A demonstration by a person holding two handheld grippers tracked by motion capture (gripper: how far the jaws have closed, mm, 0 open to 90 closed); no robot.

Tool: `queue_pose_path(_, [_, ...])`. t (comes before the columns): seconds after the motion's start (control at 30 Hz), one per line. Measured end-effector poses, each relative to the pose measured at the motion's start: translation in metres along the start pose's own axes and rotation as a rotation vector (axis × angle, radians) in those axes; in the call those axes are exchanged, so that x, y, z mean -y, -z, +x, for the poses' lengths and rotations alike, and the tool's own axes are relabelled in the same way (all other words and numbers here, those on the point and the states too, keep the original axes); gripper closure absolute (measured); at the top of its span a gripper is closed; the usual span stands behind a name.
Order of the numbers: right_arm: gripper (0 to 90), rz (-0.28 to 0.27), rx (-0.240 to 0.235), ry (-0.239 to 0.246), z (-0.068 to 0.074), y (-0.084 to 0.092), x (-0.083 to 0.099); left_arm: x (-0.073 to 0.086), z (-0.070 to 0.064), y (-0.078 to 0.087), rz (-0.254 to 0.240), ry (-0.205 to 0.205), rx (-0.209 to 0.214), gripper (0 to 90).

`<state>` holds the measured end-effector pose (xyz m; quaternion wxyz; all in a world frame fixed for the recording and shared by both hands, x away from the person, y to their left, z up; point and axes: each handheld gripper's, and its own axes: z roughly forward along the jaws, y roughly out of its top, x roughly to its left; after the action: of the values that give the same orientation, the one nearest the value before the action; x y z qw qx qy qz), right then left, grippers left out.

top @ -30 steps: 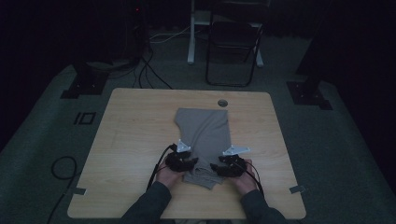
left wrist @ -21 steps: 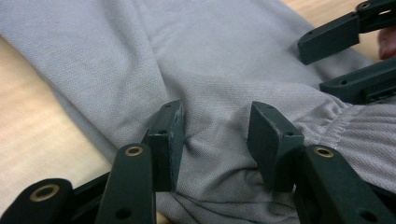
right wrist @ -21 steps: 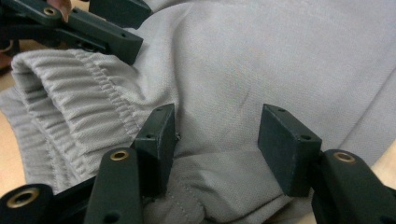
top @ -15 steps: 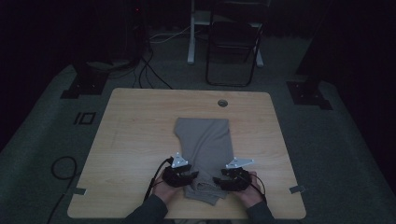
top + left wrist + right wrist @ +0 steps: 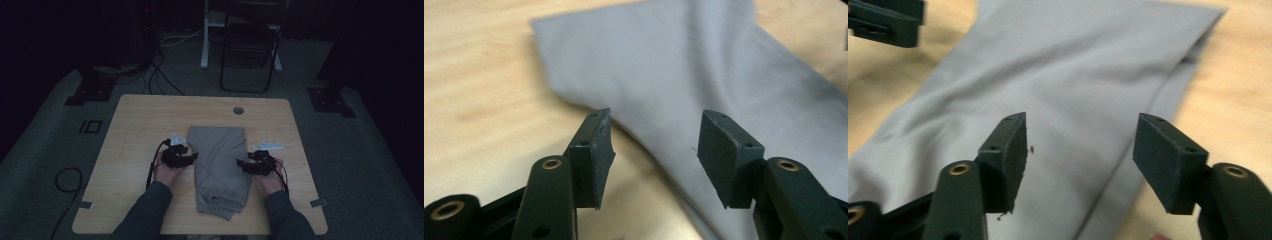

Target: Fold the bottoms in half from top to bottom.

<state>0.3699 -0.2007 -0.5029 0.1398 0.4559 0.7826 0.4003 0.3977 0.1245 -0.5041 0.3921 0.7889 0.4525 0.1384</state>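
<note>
A grey pair of trousers (image 5: 220, 167), folded into a long narrow strip, lies flat on the middle of the wooden table (image 5: 135, 120), with the gathered waistband end towards the person. The left gripper (image 5: 191, 159) hovers at the left edge of the cloth and the right gripper (image 5: 243, 165) at its right edge.

Both sets of jaws have just been opening, and now both are released. In the left gripper view the pads stand apart with the edge of the trousers (image 5: 704, 75) lying under them, not pinched. In the right gripper view it is the same: the trousers (image 5: 1083, 75) lie flat below the open jaws and nothing is between the pads.

I think the risk is in the next fold. If one gripper takes only the top layer, the strip can come open and the fold underneath will be lost. If the two hands take the edges at different heights, the cloth will twist and the fold will be crooked. The near end is also bulky and lies close to the table edge, so a pull towards the person could make it slide off.

There is no container on the table; the only other thing there is a round cable hole (image 5: 238, 110) near the far edge.
</note>
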Motion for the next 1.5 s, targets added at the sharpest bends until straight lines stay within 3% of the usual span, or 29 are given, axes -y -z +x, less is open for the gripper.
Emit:
queue_pose_path(0.27, [50.8, -0.043, 0.069, -0.063, -0.03, -0.023, -0.03, -0.03, 0.03, -0.028, 0.025, 0.065, -0.117, 43.8])
queue_pose_path(0.37, [51.8, -0.03, 0.097, -0.087, -0.04, -0.036, -0.038, -0.036, 0.037, -0.039, 0.041, 0.098, -0.144, 43.3])
queue_pose_path(0.53, [50.9, 0.001, 0.137, -0.113, -0.051, -0.057, -0.05, -0.041, 0.044, -0.055, 0.08, 0.115, -0.185, 42.5])
queue_pose_path(0.67, [46.1, 0.024, 0.154, -0.166, -0.062, -0.07, -0.056, -0.042, 0.052, -0.065, 0.111, 0.146, -0.187, 39.5])
queue_pose_path(0.73, [43.7, 0.027, 0.126, -0.177, -0.067, -0.076, -0.057, -0.043, 0.057, -0.068, 0.123, 0.169, -0.184, 38.2])
queue_pose_path(0.83, [43.0, 0.054, 0.134, -0.21, -0.072, -0.084, -0.058, -0.041, 0.06, -0.073, 0.122, 0.187, -0.19, 37.2])
queue_pose_path(1.07, [42.8, 0.071, 0.154, -0.267, -0.075, -0.098, -0.06, -0.043, 0.055, -0.075, 0.12, 0.172, -0.165, 37.3])
queue_pose_path(1.2, [44.7, 0.092, 0.18, -0.267, -0.073, -0.103, -0.063, -0.043, 0.049, -0.078, 0.114, 0.161, -0.16, 39.6])
queue_pose_path(1.27, [48.1, 0.098, 0.197, -0.24, -0.07, -0.105, -0.064, -0.043, 0.045, -0.08, 0.11, 0.148, -0.154, 44.9])
queue_pose_path(1.37, [60.9, 0.108, 0.211, -0.203, -0.065, -0.107, -0.065, -0.043, 0.038, -0.081, 0.112, 0.121, -0.155, 56.3])
queue_pose_path(1.43, [70.6, 0.121, 0.217, -0.202, -0.063, -0.107, -0.067, -0.043, 0.035, -0.082, 0.113, 0.127, -0.134, 67.4])
queue_pose_path(1.5, [78.9, 0.138, 0.192, -0.223, -0.064, -0.106, -0.067, -0.044, 0.035, -0.082, 0.117, 0.144, -0.107, 76.2])
